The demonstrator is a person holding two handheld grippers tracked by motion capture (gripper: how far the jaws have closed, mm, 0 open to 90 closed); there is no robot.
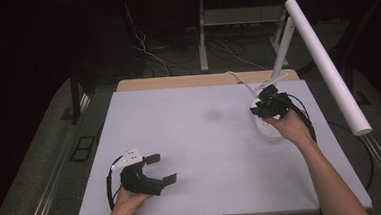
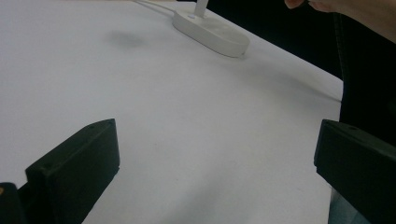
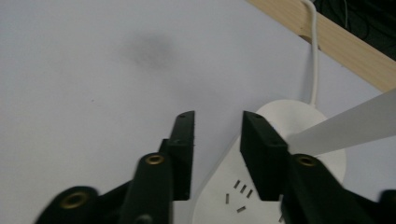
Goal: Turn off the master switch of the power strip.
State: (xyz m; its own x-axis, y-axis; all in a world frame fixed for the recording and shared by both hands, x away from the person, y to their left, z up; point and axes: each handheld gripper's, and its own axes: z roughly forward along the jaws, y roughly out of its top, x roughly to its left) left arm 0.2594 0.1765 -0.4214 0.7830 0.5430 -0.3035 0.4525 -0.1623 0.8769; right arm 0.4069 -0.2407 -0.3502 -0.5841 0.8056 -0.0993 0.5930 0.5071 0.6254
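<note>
Lamp (image 1: 326,64): we take this white desk lamp as our thing; it stands near the counter's (image 1: 191,152) far right corner, its base (image 1: 267,128) flat on the top, a slim stem rising from it and a long tube head slanting out past the right edge.
Base: a smooth oval of hard plastic, seen in the left claw view (image 2: 212,32) and under the right claw (image 3: 280,186); we judge it the heavy end, weighted to keep the lamp from tipping.
Cord (image 3: 314,56): a thin white lead runs from the base over the far edge, so the lamp may tug back if we drag it far.
Right claw (image 1: 270,105): just above the base's left rim, jaws a narrow gap apart with nothing between them.
Left claw (image 1: 157,168): near the counter's near left corner, well apart from the lamp, jaws spread wide and empty.
Handling: stiff and light up top, we reckon, top-heavy once lifted, and glossy enough to slip.
Hold: we would pinch the stem low, close to the base, or press on the base itself; the long head looks like a poor, levering grip, and its joint may be fragile.
</note>
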